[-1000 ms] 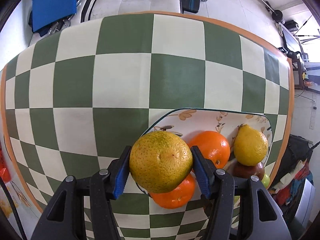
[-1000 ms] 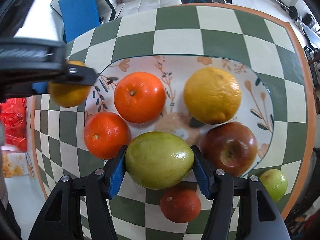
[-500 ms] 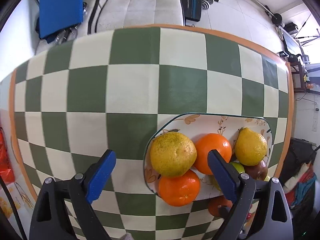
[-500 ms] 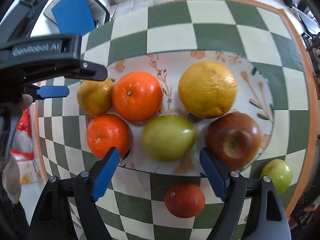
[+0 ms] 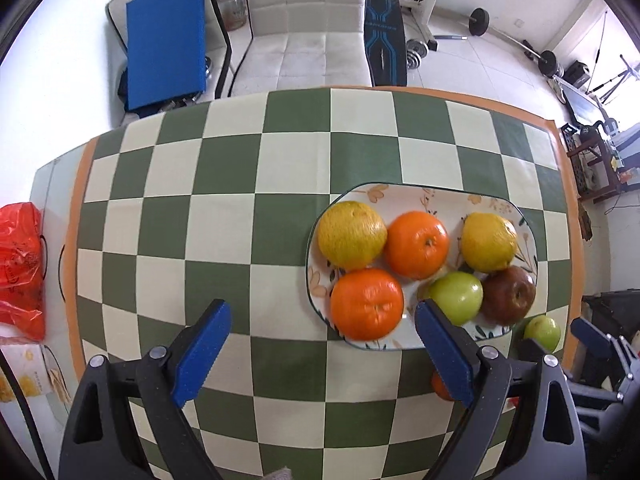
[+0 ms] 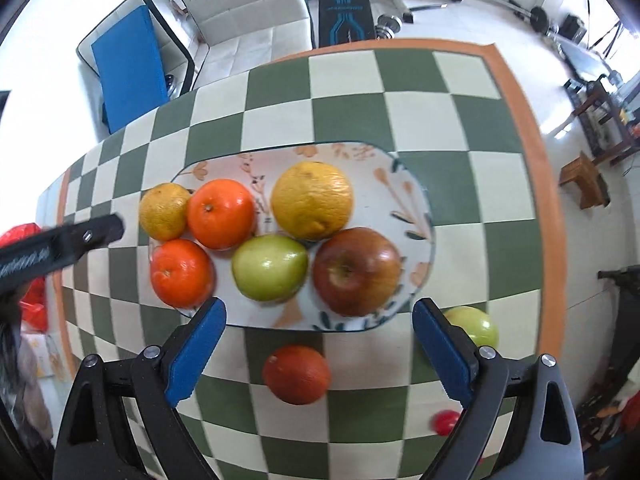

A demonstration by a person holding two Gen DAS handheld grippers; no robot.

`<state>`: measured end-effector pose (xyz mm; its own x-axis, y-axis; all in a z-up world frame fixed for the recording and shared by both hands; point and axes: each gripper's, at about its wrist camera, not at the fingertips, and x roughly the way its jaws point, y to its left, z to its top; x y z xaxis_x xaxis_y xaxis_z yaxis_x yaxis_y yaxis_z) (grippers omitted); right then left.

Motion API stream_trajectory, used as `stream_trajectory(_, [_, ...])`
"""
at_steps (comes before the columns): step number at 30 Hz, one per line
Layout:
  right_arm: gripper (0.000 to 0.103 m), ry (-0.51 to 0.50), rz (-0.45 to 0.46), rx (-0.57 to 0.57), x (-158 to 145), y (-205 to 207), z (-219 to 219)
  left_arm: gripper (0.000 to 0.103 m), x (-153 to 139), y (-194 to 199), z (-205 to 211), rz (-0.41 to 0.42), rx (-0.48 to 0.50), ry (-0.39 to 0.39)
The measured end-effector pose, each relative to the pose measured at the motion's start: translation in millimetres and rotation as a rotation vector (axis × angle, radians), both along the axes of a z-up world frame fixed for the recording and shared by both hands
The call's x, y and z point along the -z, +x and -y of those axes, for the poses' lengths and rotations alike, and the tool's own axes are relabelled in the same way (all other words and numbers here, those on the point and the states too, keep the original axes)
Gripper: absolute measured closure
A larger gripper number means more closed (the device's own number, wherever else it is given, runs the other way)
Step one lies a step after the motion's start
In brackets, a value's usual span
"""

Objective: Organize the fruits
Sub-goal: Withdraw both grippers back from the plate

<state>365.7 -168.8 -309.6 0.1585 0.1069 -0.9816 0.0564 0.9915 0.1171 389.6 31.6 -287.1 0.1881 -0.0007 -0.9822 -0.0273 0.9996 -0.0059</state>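
Six fruits on the plate [image 6: 416,216] so far: yellow-green citrus [image 6: 164,211] at the left end, orange [image 6: 221,213] beside it, big yellow citrus [image 6: 313,200] at the back, second orange [image 6: 182,273] at the front left, green apple [image 6: 270,267] in the middle, red apple [image 6: 356,271] at the right. All packed close, most touching a neighbour.

Left on the desk [image 6: 352,120], outside the plate: dark orange [image 6: 297,374] just in front of the rim, small green apple [image 6: 474,326] off the front right corner and partly hidden behind a claw finger, and something small and red [image 6: 444,422] near the desk's front edge, too blurred to name.

Left claw [image 5: 322,348] wide, nothing between the pads, hanging over the bare cloth just left of the plate. Right claw [image 6: 320,354] opening, already wide, nothing gripped; dark orange seen in the gap between its fingers, untouched.

Judged well past halfway: most fruit plated, at least two pieces to go, perhaps three. Room on the plate looks tight: only the back right corner and a strip at the front rim bare. Dark orange the likeliest next pick for the right claw, being nearest; small green apple after that.
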Motion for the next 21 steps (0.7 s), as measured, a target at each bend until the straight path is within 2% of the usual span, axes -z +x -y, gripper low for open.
stream_trajectory(10, [0.007, -0.043, 0.103, -0.009, -42, -41, 7, 0.009, -52, -67, 17, 0.159, 0.028, 0.018])
stream_trajectory(21, [0.007, -0.054, 0.201, -0.016, -94, -97, 10, 0.009, -101, -121, 28, 0.274, 0.041, 0.006])
